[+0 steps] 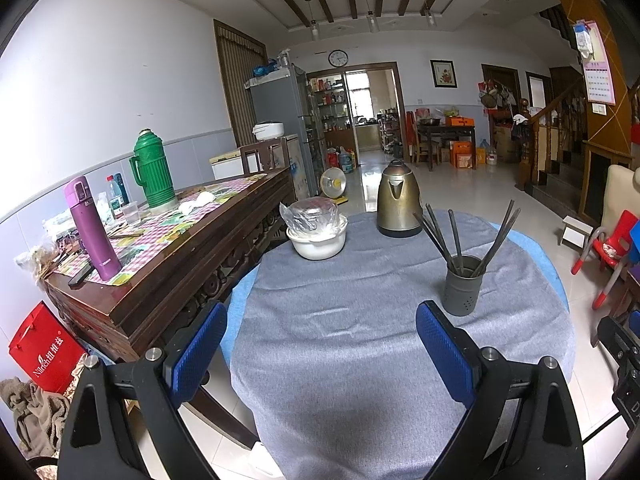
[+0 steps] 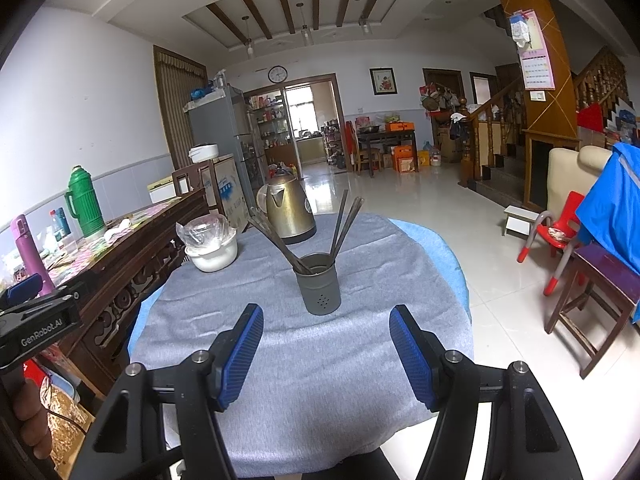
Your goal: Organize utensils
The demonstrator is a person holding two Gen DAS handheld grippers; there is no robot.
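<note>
Both tools, left tool [image 1: 320, 344] and right tool [image 2: 326, 346], hover wide open and empty before the chopstick holder [image 2: 319, 284], chopsticks [image 2: 344, 220] splayed inside.

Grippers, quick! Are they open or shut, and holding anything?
Left gripper: open, holding nothing.
Right gripper: open, holding nothing.

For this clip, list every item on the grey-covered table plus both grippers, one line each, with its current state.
Left gripper: open, empty, above the cloth.
Right gripper: open, empty, short of the holder.
Utensil holder: upright on the cloth.
Chopsticks: standing in the holder, fanned to both sides.
Kettle: upright, lid shut, behind the holder.
White bowl: upright, plastic-wrapped dish on top.
Grey cloth: spread over the table, slightly wrinkled.
</note>
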